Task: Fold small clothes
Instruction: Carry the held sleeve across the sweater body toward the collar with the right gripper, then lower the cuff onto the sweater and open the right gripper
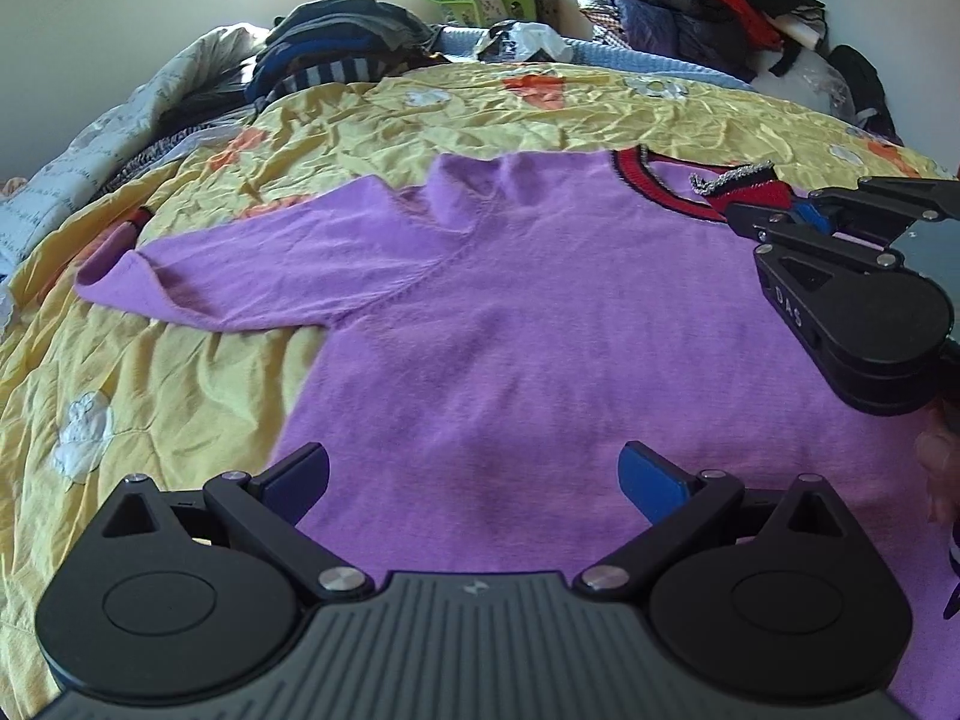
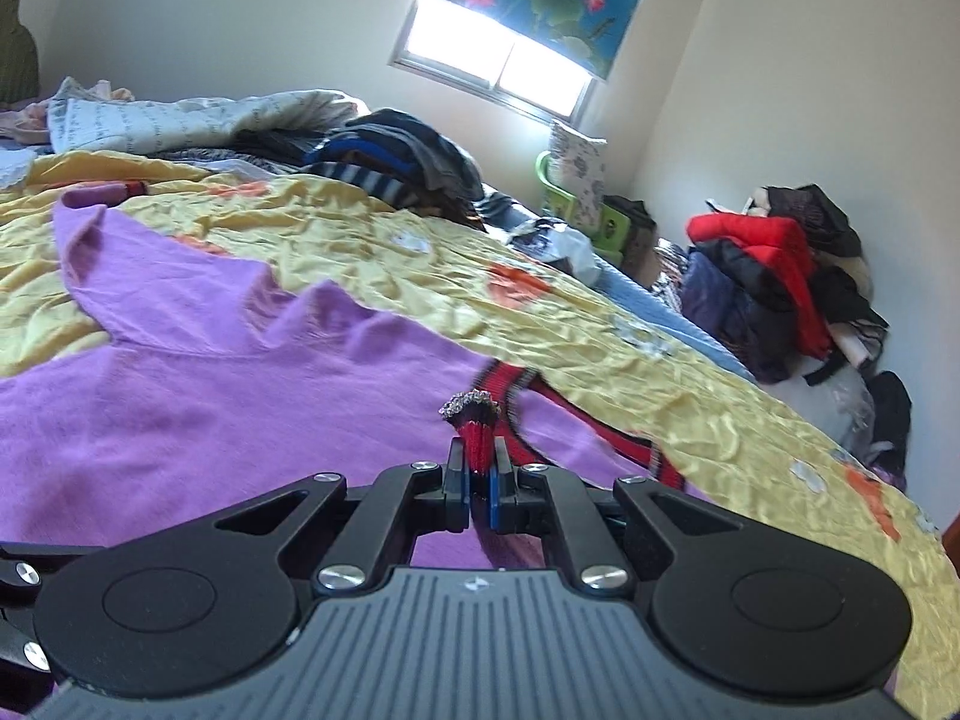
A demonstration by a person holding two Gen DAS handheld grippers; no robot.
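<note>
A purple sweater (image 1: pixel 540 312) lies flat on the bed's yellow quilt (image 1: pixel 180 372), collar pointing away, one sleeve (image 1: pixel 240 276) stretched leftward. The right gripper (image 2: pixel 478 480) pinches its red collar trim (image 2: pixel 477 438); the left gripper (image 1: pixel 474 480) hovers wide above the hem.

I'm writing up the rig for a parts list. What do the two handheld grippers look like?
Both match. The left gripper and right gripper have black angular linkage arms with silver rivets, blue finger pads, round black side housings and a grey ribbed body bearing a small logo. "DAS" is embossed on the right gripper's side. No cables show.
</note>
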